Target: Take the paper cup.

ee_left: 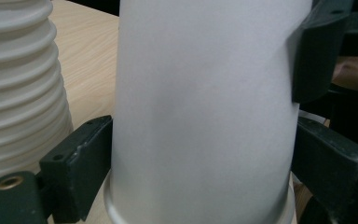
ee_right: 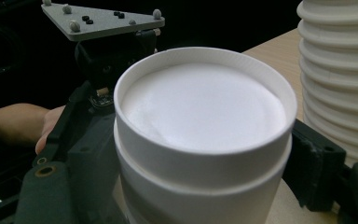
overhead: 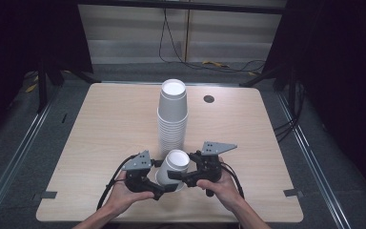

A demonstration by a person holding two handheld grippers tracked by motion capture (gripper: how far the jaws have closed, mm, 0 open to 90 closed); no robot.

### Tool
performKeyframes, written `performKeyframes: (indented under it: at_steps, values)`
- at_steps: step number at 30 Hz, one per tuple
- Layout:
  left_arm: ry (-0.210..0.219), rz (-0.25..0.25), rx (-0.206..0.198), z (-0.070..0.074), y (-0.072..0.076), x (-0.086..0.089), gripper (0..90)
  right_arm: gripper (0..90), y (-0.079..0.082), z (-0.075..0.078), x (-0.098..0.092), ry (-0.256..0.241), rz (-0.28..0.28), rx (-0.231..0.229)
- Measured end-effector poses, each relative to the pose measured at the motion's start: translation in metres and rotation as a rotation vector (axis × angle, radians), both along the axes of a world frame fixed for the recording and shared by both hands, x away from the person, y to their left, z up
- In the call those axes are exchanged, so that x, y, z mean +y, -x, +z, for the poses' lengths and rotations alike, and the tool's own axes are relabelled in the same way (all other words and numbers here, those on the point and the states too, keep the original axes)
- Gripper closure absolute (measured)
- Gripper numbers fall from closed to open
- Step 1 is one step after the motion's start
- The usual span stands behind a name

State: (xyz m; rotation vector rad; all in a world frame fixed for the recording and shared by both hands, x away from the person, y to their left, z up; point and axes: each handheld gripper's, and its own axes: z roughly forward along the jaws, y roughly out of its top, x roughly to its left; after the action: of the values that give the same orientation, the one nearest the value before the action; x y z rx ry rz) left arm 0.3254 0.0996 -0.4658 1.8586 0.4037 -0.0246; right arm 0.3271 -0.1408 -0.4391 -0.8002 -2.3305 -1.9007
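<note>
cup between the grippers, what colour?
Plain white, no print. The cup shows best in the right gripper view.

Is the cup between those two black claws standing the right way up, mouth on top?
No: the cup is upside down, its closed recessed base facing up and its rolled rim down on the table.

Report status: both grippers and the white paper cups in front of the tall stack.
Left gripper clamped low on the upside-down white paper cups. Right gripper clamped near their top; two nested. Tall stack of white paper cups close behind, apart. Nothing in the way.
</note>
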Motion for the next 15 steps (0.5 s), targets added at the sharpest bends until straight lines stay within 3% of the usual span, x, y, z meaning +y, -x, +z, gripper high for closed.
performKeyframes:
  at_steps: [8, 15]
  values:
    - [-0.048, -0.007, -0.055, 0.0043, 0.0013, 0.0027, 12.1, 22.2, 0.0006, -0.0002, 0.0000, 0.004, 0.001, -0.004]
    - [-0.068, -0.017, -0.061, 0.0058, 0.0019, 0.0042, 14.2, 21.4, 0.0004, -0.0013, 0.0011, 0.009, 0.012, 0.014]
